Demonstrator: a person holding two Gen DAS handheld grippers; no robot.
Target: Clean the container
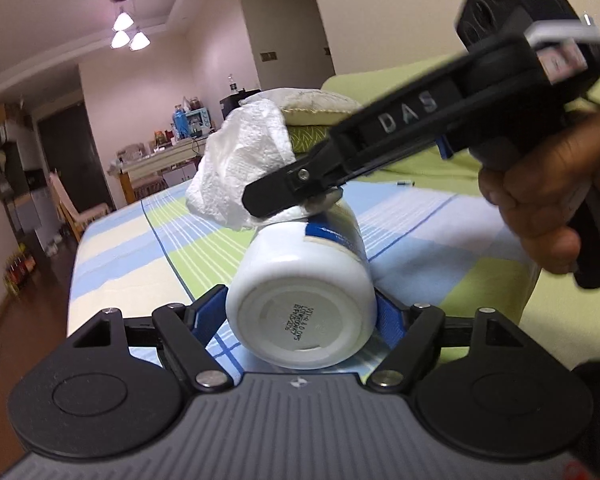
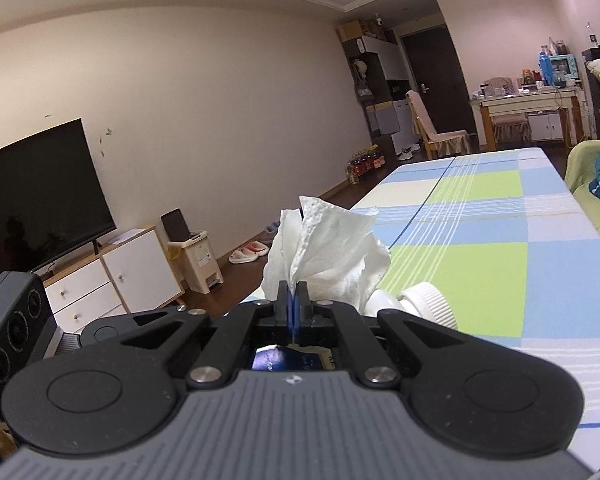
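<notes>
A white plastic container (image 1: 300,304) with a blue label lies on its side, its base facing the left wrist camera. My left gripper (image 1: 300,312) is shut on its lower body, blue pads on both sides. My right gripper (image 1: 284,200) comes in from the upper right, shut on a crumpled white paper towel (image 1: 240,164), which rests on the container's top side. In the right wrist view the right gripper (image 2: 292,296) pinches the towel (image 2: 328,256); the container's ribbed white cap (image 2: 424,304) shows just to the right.
A long table (image 2: 480,240) with a blue, green and white checked cloth lies under both grippers. A green sofa (image 1: 480,92) with cushions stands beside it. A TV, white cabinets and a bin stand along the far wall.
</notes>
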